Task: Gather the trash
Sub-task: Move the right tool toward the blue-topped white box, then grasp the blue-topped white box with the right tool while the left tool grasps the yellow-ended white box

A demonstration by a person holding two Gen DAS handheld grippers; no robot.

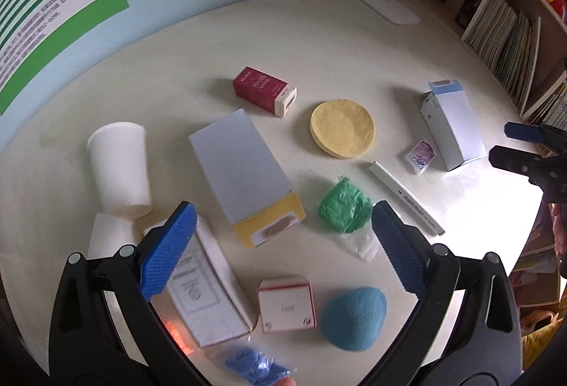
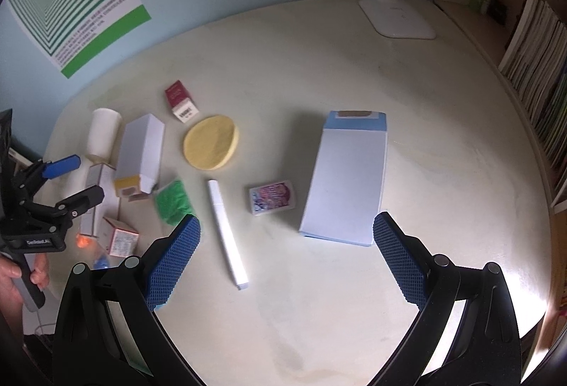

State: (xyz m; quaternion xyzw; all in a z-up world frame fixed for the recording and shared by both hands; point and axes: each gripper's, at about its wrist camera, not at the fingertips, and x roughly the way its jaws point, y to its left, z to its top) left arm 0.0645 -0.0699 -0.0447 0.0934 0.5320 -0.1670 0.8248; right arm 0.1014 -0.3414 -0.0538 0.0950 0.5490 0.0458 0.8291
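While nothing sat between either pair of fingers, the scene read as follows.

Progress: judged barely begun; every piece of trash lay loose on the desk (image 2: 443,173), and no bin or bag showed in either view.

Left gripper (image 1: 283,244): fingers spread wide, holding nothing, hovering over the crowded part of the desk.

Right gripper (image 2: 287,251): fingers spread wide, empty, above barer desk.

Trash near left gripper: yellow-ended carton (image 1: 244,173) just ahead between the fingers; green crumpled bag (image 1: 343,208) by the right finger; small red-edged box (image 1: 286,306) and blue sponge (image 1: 354,318) below; flat white packet (image 1: 209,283) under the left finger; paper cup (image 1: 118,166) on its side ahead-left.

Farther from left gripper: red box (image 1: 264,91) and yellow round sponge (image 1: 342,128) ahead.

Trash near right gripper: blue-topped carton (image 2: 345,178) ahead, just inside the right finger; white marker (image 2: 226,233) beside the left finger; small purple packet (image 2: 272,197) between them.

Edges: wall ahead; lamp base (image 2: 397,19) far ahead-right; bookshelf (image 2: 531,49) close along the right side of the desk.

Open room: judged ample beneath and right of the right gripper; tight around the left one, where pieces touched or nearly touched, so a grasp there risked nudging neighbours.
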